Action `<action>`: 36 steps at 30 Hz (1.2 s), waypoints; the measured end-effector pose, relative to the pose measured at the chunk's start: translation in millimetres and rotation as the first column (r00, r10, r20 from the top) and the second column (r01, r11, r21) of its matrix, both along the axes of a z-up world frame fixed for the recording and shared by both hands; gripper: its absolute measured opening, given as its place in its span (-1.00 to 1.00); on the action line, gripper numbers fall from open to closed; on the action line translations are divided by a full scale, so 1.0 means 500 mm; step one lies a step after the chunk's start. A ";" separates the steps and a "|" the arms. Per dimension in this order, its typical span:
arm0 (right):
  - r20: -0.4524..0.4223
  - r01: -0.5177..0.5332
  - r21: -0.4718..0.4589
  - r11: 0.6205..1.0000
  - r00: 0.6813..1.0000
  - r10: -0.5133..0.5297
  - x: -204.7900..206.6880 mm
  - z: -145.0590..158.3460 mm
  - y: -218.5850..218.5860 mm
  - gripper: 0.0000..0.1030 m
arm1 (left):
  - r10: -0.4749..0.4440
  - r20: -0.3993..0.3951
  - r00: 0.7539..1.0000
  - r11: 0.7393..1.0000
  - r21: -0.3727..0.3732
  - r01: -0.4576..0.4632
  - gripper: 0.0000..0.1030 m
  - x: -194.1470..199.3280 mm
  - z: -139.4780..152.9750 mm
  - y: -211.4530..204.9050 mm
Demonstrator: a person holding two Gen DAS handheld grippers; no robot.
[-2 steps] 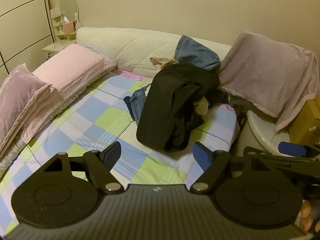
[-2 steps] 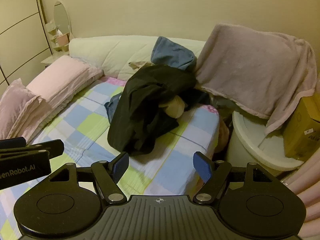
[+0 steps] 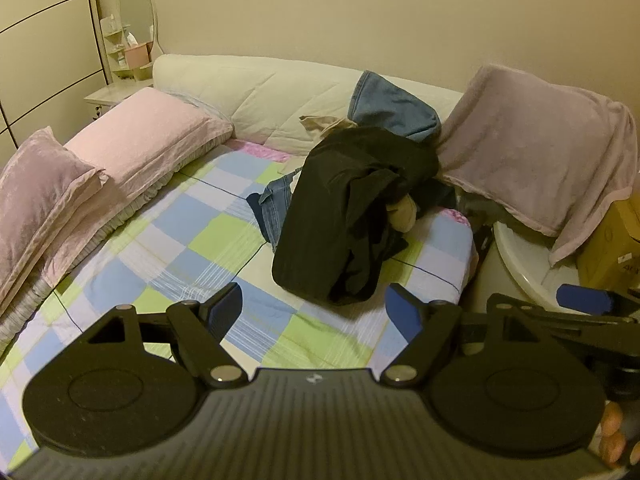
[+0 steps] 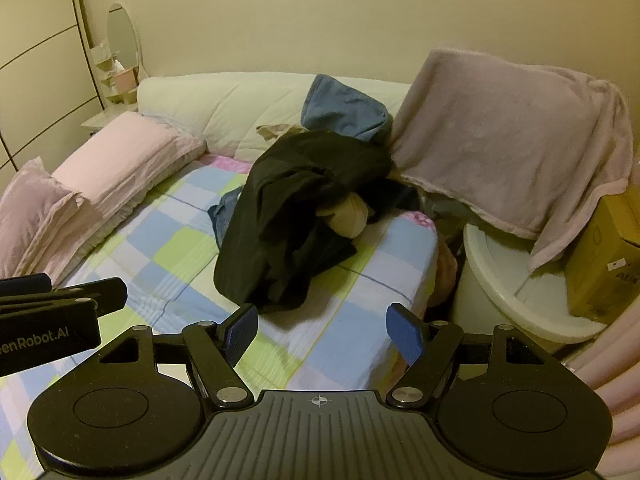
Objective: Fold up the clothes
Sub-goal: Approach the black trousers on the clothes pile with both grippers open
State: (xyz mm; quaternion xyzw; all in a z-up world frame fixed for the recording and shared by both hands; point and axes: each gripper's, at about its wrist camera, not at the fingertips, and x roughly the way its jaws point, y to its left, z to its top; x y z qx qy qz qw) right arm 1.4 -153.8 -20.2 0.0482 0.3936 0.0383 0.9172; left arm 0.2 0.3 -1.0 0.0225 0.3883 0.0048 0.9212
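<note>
A heap of clothes lies on the far right part of the bed: a crumpled black garment (image 3: pixel 344 216) on top, blue jeans (image 3: pixel 276 204) under its left side, a blue denim piece (image 3: pixel 392 110) against the headboard, and a beige item (image 3: pixel 404 212) tucked in. The same black garment (image 4: pixel 288 216) shows in the right wrist view. My left gripper (image 3: pixel 314 312) is open and empty, held above the checked bedsheet (image 3: pixel 192 248) short of the heap. My right gripper (image 4: pixel 322 334) is open and empty, to the right of the left one, near the bed's right edge.
Pink pillows (image 3: pixel 132 148) lie along the left. A mauve blanket (image 3: pixel 532 148) hangs over things at the right. A white round tub (image 4: pixel 508 280) and a yellow cardboard box (image 4: pixel 604 256) stand beside the bed. A nightstand with an oval mirror (image 3: pixel 136 4) is at the back left.
</note>
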 end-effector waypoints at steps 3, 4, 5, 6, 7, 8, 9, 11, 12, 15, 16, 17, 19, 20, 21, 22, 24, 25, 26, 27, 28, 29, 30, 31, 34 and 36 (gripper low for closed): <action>0.003 -0.003 0.000 1.000 1.000 0.003 0.002 0.001 0.000 0.44 | -0.002 -0.006 1.000 1.000 -0.002 0.002 0.48 0.002 -0.003 0.005; 0.004 -0.004 0.000 1.000 1.000 0.004 0.003 0.002 0.000 0.44 | -0.001 -0.005 1.000 1.000 -0.007 0.001 0.48 0.003 -0.004 0.009; 0.005 -0.005 0.000 1.000 1.000 0.005 0.003 0.002 0.000 0.44 | 0.001 -0.005 1.000 1.000 -0.011 -0.001 0.48 0.004 -0.005 0.012; 0.006 -0.006 0.000 1.000 1.000 0.006 0.004 0.002 0.000 0.44 | 0.002 -0.002 1.000 1.000 -0.013 -0.002 0.48 0.004 -0.005 0.014; 0.007 -0.007 0.000 1.000 1.000 0.007 0.005 0.003 0.000 0.44 | -0.001 0.012 1.000 1.000 0.005 0.001 0.48 -0.005 -0.003 0.007; 0.007 -0.008 0.001 1.000 1.000 0.008 0.007 0.003 -0.001 0.44 | -0.002 0.013 1.000 1.000 0.001 0.002 0.48 -0.003 -0.002 0.009; 0.008 -0.008 0.001 1.000 1.000 0.008 0.008 0.004 -0.002 0.44 | -0.004 0.014 1.000 1.000 -0.003 0.004 0.48 -0.002 -0.001 0.012; 0.010 -0.009 0.003 1.000 1.000 0.009 0.009 0.004 -0.008 0.44 | -0.006 0.016 1.000 1.000 -0.010 0.006 0.48 0.000 0.000 0.017; 0.011 -0.004 -0.001 1.000 1.000 0.004 0.005 0.006 0.001 0.44 | -0.007 0.016 1.000 1.000 -0.011 0.008 0.48 0.000 0.000 0.018; 0.013 0.001 -0.006 1.000 1.000 -0.001 -0.001 0.008 0.011 0.44 | -0.007 0.015 1.000 1.000 -0.011 0.008 0.48 0.002 0.000 0.019; 0.013 0.001 -0.008 1.000 1.000 -0.001 -0.002 0.008 0.013 0.44 | -0.008 0.015 1.000 1.000 -0.011 0.008 0.48 0.003 0.000 0.020; 0.013 0.002 -0.010 1.000 1.000 -0.002 -0.002 0.009 0.017 0.44 | -0.008 0.015 1.000 1.000 -0.011 0.008 0.48 0.003 0.000 0.021; 0.011 0.003 -0.011 1.000 1.000 -0.003 0.000 0.010 0.019 0.44 | -0.009 0.015 1.000 1.000 -0.014 0.009 0.48 0.002 0.000 0.022; 0.013 0.003 -0.012 1.000 1.000 -0.003 0.000 0.012 0.022 0.44 | -0.010 0.015 1.000 1.000 -0.015 0.010 0.48 0.001 0.002 0.023; 0.014 0.003 -0.013 1.000 1.000 -0.002 0.001 0.014 0.024 0.44 | -0.011 0.015 1.000 1.000 -0.016 0.011 0.48 0.002 0.002 0.026; 0.016 0.004 -0.014 1.000 1.000 -0.004 0.001 0.015 0.026 0.44 | -0.016 0.014 1.000 1.000 -0.019 0.016 0.48 0.001 0.002 0.029; 0.019 0.006 -0.014 1.000 1.000 -0.006 0.003 0.018 0.029 0.44 | -0.016 0.011 1.000 1.000 -0.019 0.016 0.48 0.000 -0.001 0.032; 0.021 0.008 -0.015 1.000 1.000 -0.007 0.004 0.020 0.031 0.44 | -0.016 0.009 1.000 1.000 -0.019 0.017 0.48 0.001 -0.001 0.033; 0.021 0.009 -0.014 1.000 1.000 -0.008 0.004 0.020 0.033 0.44 | -0.017 0.007 1.000 1.000 -0.019 0.017 0.48 0.002 -0.002 0.036; 0.020 0.008 -0.013 1.000 1.000 -0.008 0.005 0.020 0.034 0.44 | -0.017 0.006 1.000 1.000 -0.019 0.017 0.48 0.001 -0.002 0.038; 0.020 0.008 -0.014 1.000 1.000 -0.007 0.003 0.019 0.038 0.44 | -0.016 0.006 1.000 1.000 -0.019 0.016 0.48 0.001 -0.001 0.040; 0.020 0.006 -0.016 1.000 1.000 -0.006 0.004 0.019 0.041 0.44 | -0.015 0.006 1.000 1.000 -0.019 0.015 0.48 0.001 -0.001 0.043; 0.020 0.005 -0.017 1.000 1.000 -0.004 0.005 0.019 0.044 0.44 | -0.013 0.006 1.000 1.000 -0.019 0.013 0.48 0.001 -0.001 0.046; 0.020 0.003 -0.017 1.000 1.000 -0.002 0.005 0.019 0.046 0.44 | -0.011 0.007 1.000 1.000 -0.020 0.012 0.48 0.001 -0.001 0.048; 0.025 -0.003 -0.018 1.000 1.000 0.003 0.004 0.019 0.054 0.44 | -0.007 0.009 1.000 1.000 -0.020 0.007 0.48 0.000 0.000 0.056; 0.025 -0.003 -0.017 1.000 1.000 0.003 0.005 0.020 0.059 0.44 | -0.005 0.012 1.000 1.000 -0.020 0.005 0.48 -0.002 0.001 0.060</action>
